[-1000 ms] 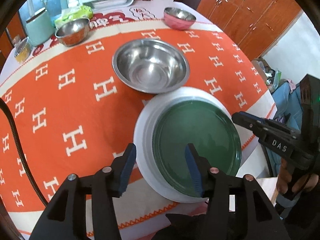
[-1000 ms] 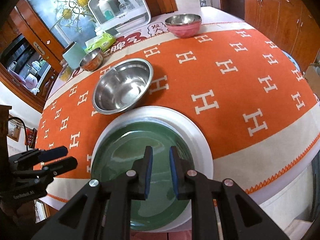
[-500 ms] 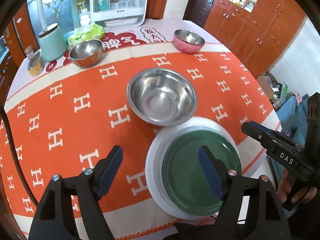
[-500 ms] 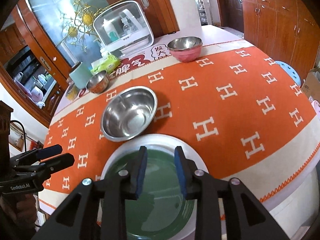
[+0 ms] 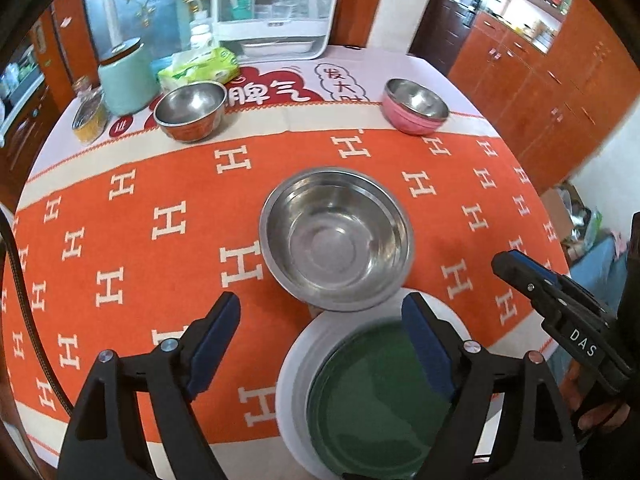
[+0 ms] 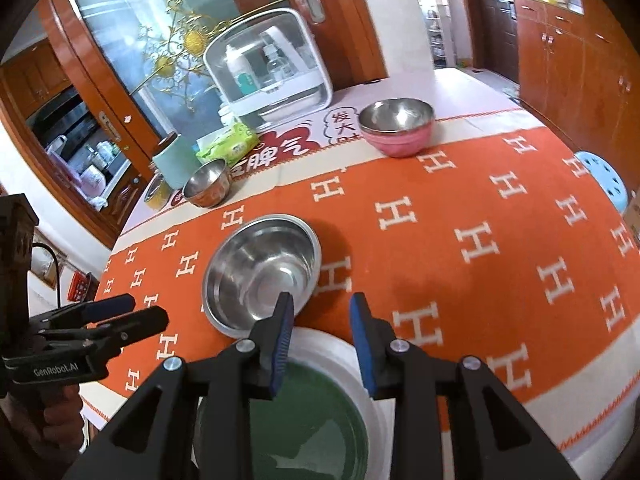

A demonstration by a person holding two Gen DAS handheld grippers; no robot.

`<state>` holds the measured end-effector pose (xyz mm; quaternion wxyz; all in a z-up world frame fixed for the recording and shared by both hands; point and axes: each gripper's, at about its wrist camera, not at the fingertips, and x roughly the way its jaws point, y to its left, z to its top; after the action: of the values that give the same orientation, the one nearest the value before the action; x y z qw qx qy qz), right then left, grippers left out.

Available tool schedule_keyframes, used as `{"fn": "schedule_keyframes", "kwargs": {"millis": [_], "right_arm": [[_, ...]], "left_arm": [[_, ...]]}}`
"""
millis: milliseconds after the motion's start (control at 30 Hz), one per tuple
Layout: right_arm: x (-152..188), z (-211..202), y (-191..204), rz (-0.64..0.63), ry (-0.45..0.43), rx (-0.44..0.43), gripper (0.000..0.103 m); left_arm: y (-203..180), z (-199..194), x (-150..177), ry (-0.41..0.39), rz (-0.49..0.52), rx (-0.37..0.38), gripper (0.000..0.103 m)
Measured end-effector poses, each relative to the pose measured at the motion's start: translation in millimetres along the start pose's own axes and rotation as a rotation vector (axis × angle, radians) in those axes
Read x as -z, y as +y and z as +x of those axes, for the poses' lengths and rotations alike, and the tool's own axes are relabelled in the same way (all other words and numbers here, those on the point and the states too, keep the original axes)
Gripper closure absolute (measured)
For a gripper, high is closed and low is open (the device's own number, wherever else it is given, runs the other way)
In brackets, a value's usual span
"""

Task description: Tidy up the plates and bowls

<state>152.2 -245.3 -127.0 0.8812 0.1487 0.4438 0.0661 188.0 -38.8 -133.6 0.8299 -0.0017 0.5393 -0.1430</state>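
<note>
The dark green round plate (image 5: 372, 396) lies nested on the larger white round plate (image 5: 294, 364) at the near edge of the counter (image 5: 132, 184), which is covered by an orange cloth with white H marks. The large stainless-steel bowl (image 5: 336, 236) stands just behind the plate stack, its near rim touching or slightly overlapping the white rim; which of the two cannot be determined. The small steel bowl with the orange outer wall (image 5: 190, 110) and the steel bowl with the pink outer wall (image 5: 414, 106) stand well apart at the far side of the counter, near a mint-green lidded canister (image 5: 126, 78). The left hand-held gripper (image 5: 320, 344) hangs above the counter with jaws spread wide and nothing between them. The right hand-held gripper (image 6: 322, 338) hovers over the far rim of the plate stack with jaws moderately open, also empty. Judged status: the plates are stacked; the bowls are not yet gathered. The step in hand appears to be the approach to the large bowl. The next move calls for lowering one jaw inside the bowl wall and one outside, closing firmly on the thin, slippery rim, and lifting clear of the plate edge before transfer.
</note>
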Motion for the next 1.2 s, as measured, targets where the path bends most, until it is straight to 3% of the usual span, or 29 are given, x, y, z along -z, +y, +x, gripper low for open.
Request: {"fn": "schedule_keyframes", "kwargs": {"millis": [400,900,1100,1200], "right_arm": [[-18,53,1,-0.081,0.083,-0.120,0.074],[-27,114,-12,-0.077,0.201,-0.213,0.074],[-27,127,-17,-0.057,0.234,-0.249,0.075],[-27,135,-22,-0.037,0.254,-0.258,0.084]], "left_arm": [[5,40,-15,0.042,-0.127,-0.074,0.021],[28,98,-21,0.153,-0.298,-0.107,0.022],[26,116,-20,0.199,-0.316,-0.096,0.028],[26,120,-20,0.209,-0.328,-0.099,0.035]]}}
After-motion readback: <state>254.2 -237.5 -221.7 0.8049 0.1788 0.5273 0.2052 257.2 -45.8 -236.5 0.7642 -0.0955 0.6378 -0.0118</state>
